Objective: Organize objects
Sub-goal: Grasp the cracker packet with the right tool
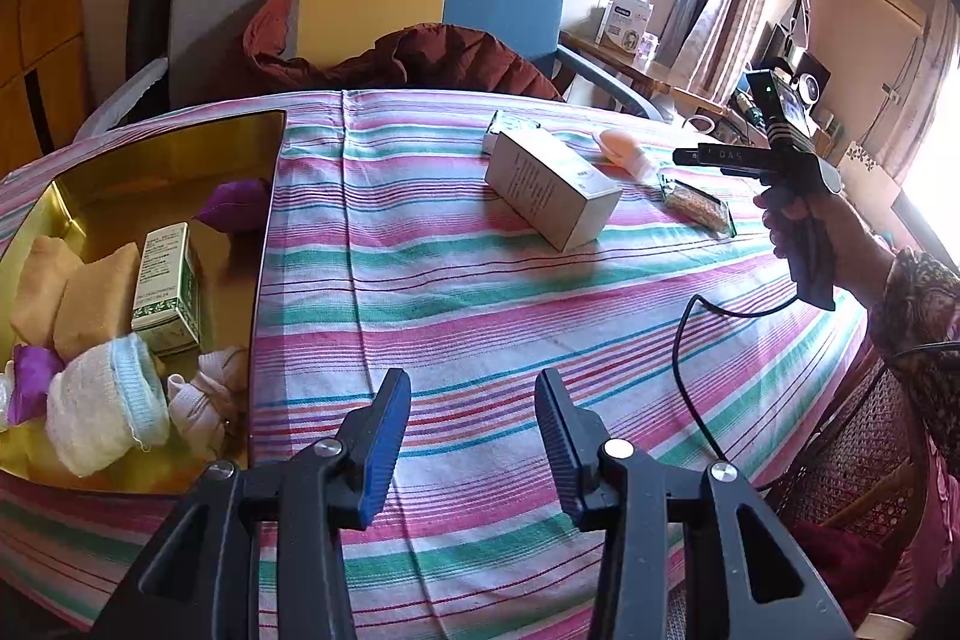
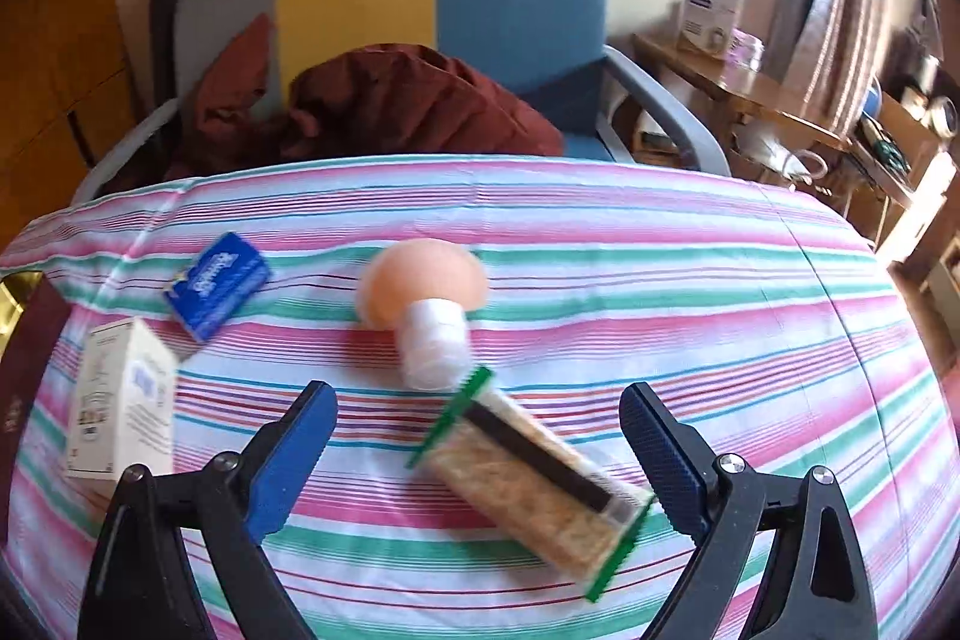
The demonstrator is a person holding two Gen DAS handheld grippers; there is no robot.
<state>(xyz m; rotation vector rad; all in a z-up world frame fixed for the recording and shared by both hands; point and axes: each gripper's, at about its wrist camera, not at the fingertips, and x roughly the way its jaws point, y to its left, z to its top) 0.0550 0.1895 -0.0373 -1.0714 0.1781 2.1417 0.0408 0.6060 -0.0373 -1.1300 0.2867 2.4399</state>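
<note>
Right gripper (image 2: 480,454) stands released above the cracker packet (image 2: 534,490), which lies between its 2 jaws on the striped tablecloth (image 2: 720,316); left gripper (image 1: 474,430) half open, holding nothing, beside the gold tin (image 1: 180,148)

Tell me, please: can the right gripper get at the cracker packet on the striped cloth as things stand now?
Probably yes. The right gripper is open, its jaws wide apart on either side of the cracker packet, with nothing above it. The toy mushroom lies close beyond the packet's far end, so a careless approach might nudge it.
</note>
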